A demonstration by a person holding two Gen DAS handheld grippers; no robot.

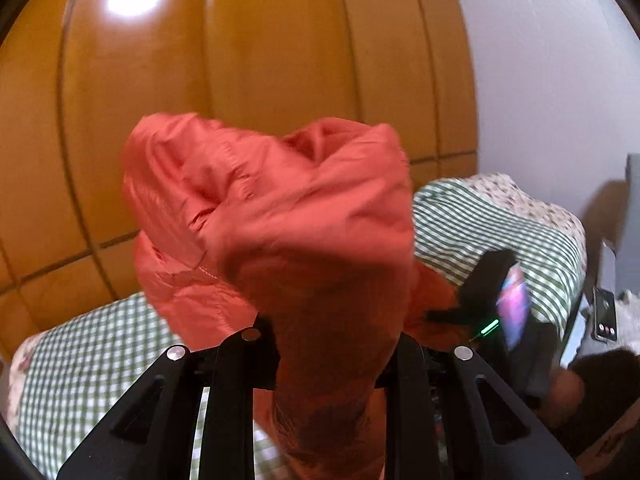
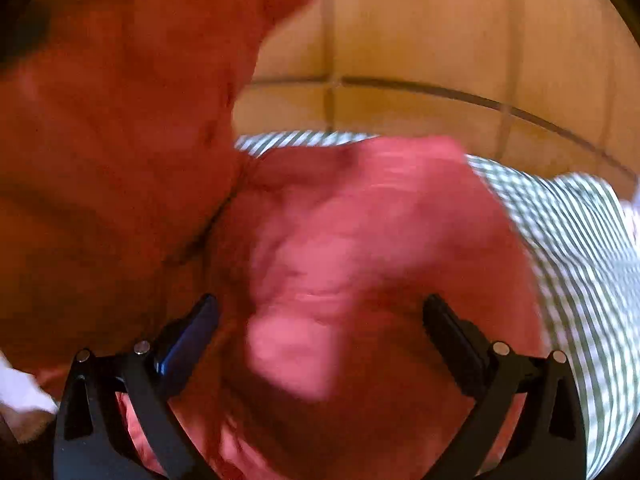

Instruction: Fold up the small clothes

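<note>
Left wrist view: left claw (image 1: pixel 326 364) pinched on a bunch of the red garment (image 1: pixel 272 216), which rises from between the fingers and blooms toward 12 o'clock, lifted clear of the bed (image 1: pixel 500 216). The bed's green-check cover shows at 8 o'clock and 3 o'clock. The right claw (image 1: pixel 496 300) is seen from outside at 4 o'clock, close beside the cloth's lower edge; blurred. A phone (image 1: pixel 605 315) lies at far 3 o'clock. Wooden wardrobe panels (image 1: pixel 240 40) fill the background.

Right wrist view: heavy motion blur. Right claw (image 2: pixel 320 344) spread wide, fingers well apart, gripping nothing; red cloth (image 2: pixel 360 232) lies between and beyond them, part draped on the bed cover (image 2: pixel 580 240), part hanging dark at 10 o'clock.

Step, as judged: garment picked up and being opened out, no fold made yet. Next move calls for the right claw to find a free edge or corner, pinch it, then both spread the cloth flat on the bed.

Containers: none visible in either view.
</note>
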